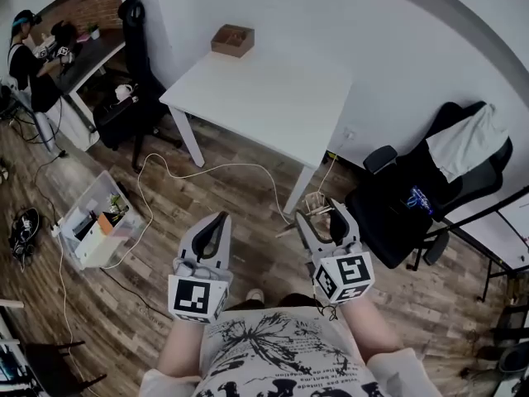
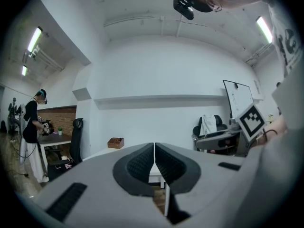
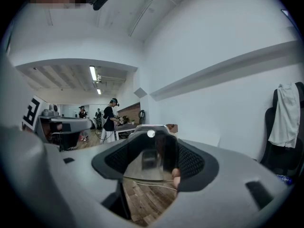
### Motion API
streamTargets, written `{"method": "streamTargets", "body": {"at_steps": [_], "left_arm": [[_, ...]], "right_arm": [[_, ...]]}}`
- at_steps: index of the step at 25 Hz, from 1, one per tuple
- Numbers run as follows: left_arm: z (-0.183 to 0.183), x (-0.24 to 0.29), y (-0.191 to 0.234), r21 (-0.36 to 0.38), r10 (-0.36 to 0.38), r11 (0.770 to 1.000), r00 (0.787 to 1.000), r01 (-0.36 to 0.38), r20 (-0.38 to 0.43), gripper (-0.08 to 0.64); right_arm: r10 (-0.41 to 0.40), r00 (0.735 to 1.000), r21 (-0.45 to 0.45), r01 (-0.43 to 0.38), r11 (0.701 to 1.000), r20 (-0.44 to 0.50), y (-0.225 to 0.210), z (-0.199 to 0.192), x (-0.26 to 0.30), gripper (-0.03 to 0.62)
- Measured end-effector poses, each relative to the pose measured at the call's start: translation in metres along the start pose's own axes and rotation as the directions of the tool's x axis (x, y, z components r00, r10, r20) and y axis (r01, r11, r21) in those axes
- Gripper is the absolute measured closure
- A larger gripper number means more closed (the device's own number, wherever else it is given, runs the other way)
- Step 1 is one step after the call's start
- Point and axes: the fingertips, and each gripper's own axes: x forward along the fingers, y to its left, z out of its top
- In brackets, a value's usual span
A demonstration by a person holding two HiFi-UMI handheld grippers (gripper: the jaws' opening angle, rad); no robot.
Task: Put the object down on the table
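Note:
The white table stands a step ahead of me on the wooden floor, with a small brown box at its far corner. My right gripper is held at waist height, short of the table's near leg. It is shut on a clear, glassy object that fills the gap between its pads. In the right gripper view that object sits between the fingers of the right gripper. My left gripper hangs beside it, shut with nothing in it; its jaws meet along a thin line.
A black office chair draped with a white cloth stands at the right, another chair left of the table. A clear storage bin and cables lie on the floor at the left. A person works at a far desk.

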Motion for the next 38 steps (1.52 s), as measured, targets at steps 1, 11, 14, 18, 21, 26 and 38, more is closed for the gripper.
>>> {"method": "streamTargets", "body": {"at_steps": [1, 11, 14, 18, 21, 26, 38], "left_arm": [[-0.003, 0.003, 0.010, 0.004, -0.001, 1.000, 1.000, 0.001, 0.001, 0.548], [-0.016, 0.070, 0.085, -0.017, 0.056, 0.998, 0.998, -0.056, -0.017, 0.548], [-0.016, 0.107, 0.106, -0.011, 0.068, 0.998, 0.998, -0.068, -0.020, 0.548], [-0.011, 0.165, 0.137, 0.006, 0.076, 0.997, 0.997, -0.076, -0.005, 0.548], [-0.001, 0.213, 0.159, 0.010, 0.081, 0.997, 0.997, -0.081, 0.006, 0.548], [0.009, 0.280, 0.185, 0.010, 0.081, 0.997, 0.997, -0.081, 0.018, 0.548], [-0.008, 0.404, 0.225, 0.001, -0.036, 0.999, 0.999, 0.036, -0.012, 0.548]], "right_arm": [[0.000, 1.000, 0.002, 0.000, 1.000, -0.005, 0.004, 0.001, 0.010, 0.311], [0.043, 0.999, -0.001, -0.043, 0.999, -0.031, 0.003, -0.002, 0.122, 0.311], [0.053, 0.998, 0.003, -0.053, 0.999, -0.027, -0.013, 0.003, 0.166, 0.311], [0.059, 0.998, -0.008, -0.059, 0.998, -0.019, -0.042, 0.016, 0.228, 0.311], [0.055, 0.998, -0.005, -0.055, 0.998, -0.010, -0.068, 0.029, 0.274, 0.311], [0.034, 0.999, 0.005, -0.034, 0.999, -0.008, -0.109, 0.042, 0.332, 0.311], [-0.100, 0.989, 0.068, 0.108, 0.992, -0.112, -0.177, 0.019, 0.423, 0.311]]}}
